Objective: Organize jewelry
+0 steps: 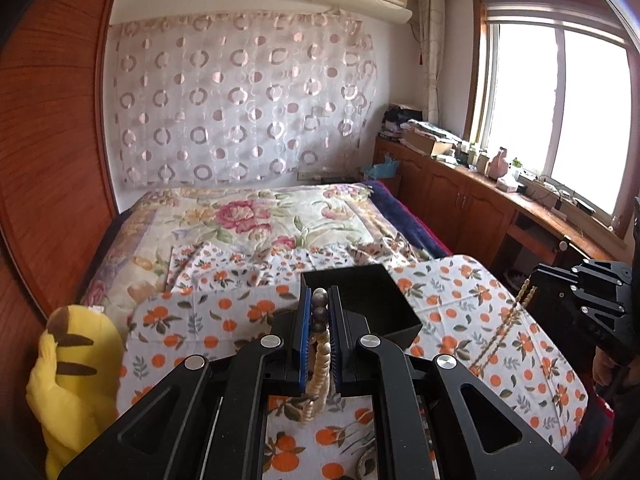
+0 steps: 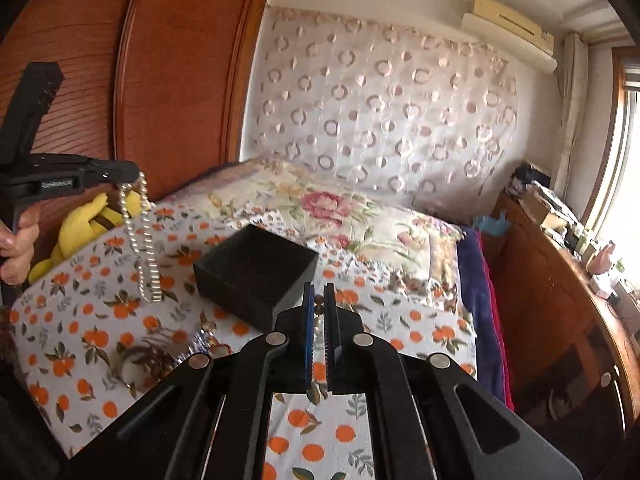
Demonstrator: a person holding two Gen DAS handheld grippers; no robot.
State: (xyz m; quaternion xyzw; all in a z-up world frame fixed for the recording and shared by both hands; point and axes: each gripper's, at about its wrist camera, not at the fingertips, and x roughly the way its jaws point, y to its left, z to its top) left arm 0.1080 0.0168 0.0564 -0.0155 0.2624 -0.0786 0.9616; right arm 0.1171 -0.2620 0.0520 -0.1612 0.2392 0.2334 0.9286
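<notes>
1. The left gripper is clenched on a beaded necklace; the right gripper pinches a finer bead strand
2. Both strands should be carried clear of the orange-print cloth
3. They should be lowered into the black box at the cloth's far edge

The small jewelry pieces on the bed are partly hidden behind the right hand-held gripper, too blurred to identify.

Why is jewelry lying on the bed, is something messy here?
A little. The black box sits empty while a tangled heap of jewelry lies loose on the orange-print sheet beside it. Each gripper holds a bead strand in the air, not yet stowed.
</notes>
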